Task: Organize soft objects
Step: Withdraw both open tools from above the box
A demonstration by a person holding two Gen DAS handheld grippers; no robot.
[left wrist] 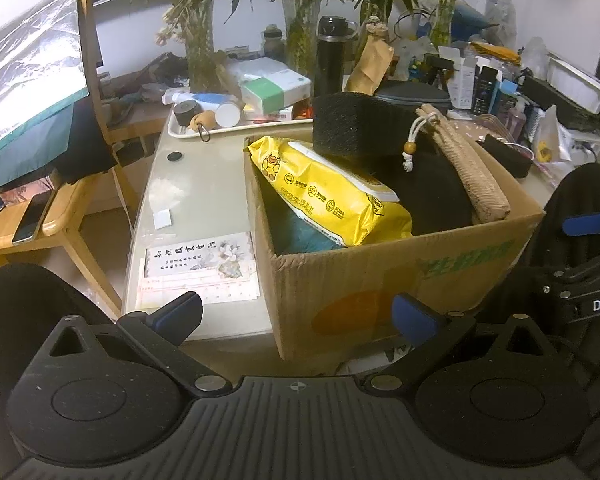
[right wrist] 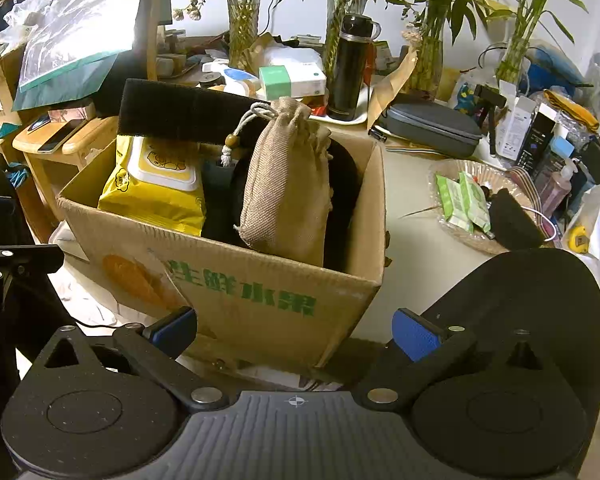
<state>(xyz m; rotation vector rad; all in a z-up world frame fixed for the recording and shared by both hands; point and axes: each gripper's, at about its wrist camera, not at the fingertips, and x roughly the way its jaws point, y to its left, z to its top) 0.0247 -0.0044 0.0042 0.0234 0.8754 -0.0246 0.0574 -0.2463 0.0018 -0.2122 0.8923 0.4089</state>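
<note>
Sponge (right wrist: pixel 514 220) lies on the basket (right wrist: pixel 452 172), well right of the box (right wrist: pixel 260 280) and nearer the right gripper (right wrist: pixel 296 330). Both grippers, left (left wrist: pixel 298 312) too, gape wide and empty.

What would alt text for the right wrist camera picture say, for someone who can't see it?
An open cardboard box on a cluttered table holds a yellow wipes pack, a tan drawstring pouch and a black foam block. The open right gripper is in front of it, empty.

Black grippers, blue fingers (left wrist: pixel 414 316), silver screws.
</note>
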